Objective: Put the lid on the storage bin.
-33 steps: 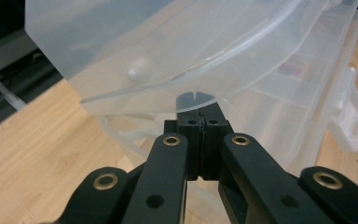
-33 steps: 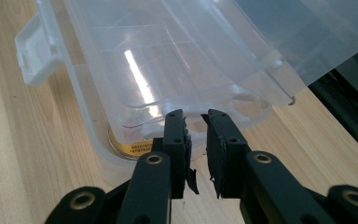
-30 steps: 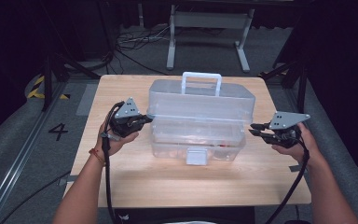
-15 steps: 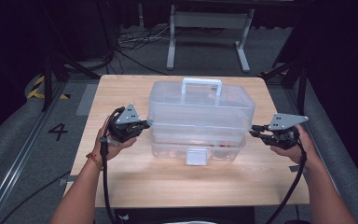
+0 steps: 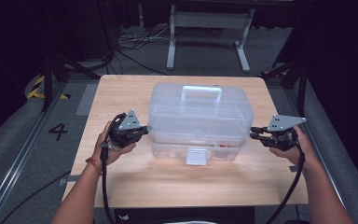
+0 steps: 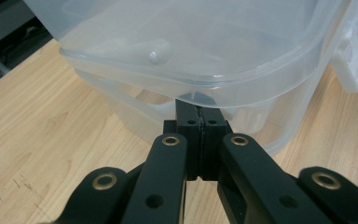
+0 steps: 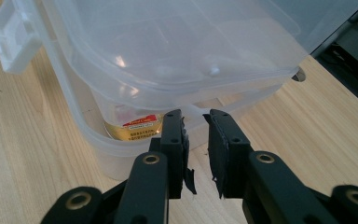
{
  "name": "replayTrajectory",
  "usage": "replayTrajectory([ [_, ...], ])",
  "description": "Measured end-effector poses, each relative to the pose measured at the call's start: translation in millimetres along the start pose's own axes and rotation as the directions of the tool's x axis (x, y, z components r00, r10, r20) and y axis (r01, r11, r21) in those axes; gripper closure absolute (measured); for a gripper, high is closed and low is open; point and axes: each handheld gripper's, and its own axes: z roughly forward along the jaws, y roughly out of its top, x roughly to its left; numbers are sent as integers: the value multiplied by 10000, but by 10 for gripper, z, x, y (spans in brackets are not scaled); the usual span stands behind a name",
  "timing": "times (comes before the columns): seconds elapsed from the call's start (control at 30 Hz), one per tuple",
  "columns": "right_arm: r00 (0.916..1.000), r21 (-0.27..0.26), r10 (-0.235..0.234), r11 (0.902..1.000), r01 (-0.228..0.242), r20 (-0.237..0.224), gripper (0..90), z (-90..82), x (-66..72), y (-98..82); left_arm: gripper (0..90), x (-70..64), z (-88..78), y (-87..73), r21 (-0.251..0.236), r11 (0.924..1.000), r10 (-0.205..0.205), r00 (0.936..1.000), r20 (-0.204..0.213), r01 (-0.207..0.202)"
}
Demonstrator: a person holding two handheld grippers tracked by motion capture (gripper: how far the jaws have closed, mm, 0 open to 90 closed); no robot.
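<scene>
The clear plastic box [image 5: 200, 122] sits mid-table [image 5: 121, 88]. My left tongs [image 6: 198, 116] are pressed together, tips tucked under the box's lid rim. My right tongs [image 7: 195, 122] stand slightly spread, empty, just beside the box's right end.

The high view looks down and forward from above the person's side of the wooden table [image 5: 121, 93], fairly far off. The left gripper view looks along its own black jaws, very close to the clear plastic box [image 6: 191, 51]. The right gripper view does the same from the other end. All three views share the box and the tabletop.
</scene>
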Motion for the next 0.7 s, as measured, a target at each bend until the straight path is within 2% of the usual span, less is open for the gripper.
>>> replayTrajectory([
  [0.4, 9999, 273, 50, 9996, -47, -88, 757, 38, 35, -69, 900, -30, 28, -76, 446, 9990, 24, 9999, -161, -16],
  [0.53, 9999, 312, 33, 9995, -30, -110, 756, 50, 52, -94, 900, -44, 39, -111, 914, 9958, 118, 9994, -313, -89],
  [0.7, 9999, 332, 82, 9994, -78, -121, 758, 48, 61, -104, 900, -48, 24, -146, 753, 9971, -63, 9995, -309, 86],
])
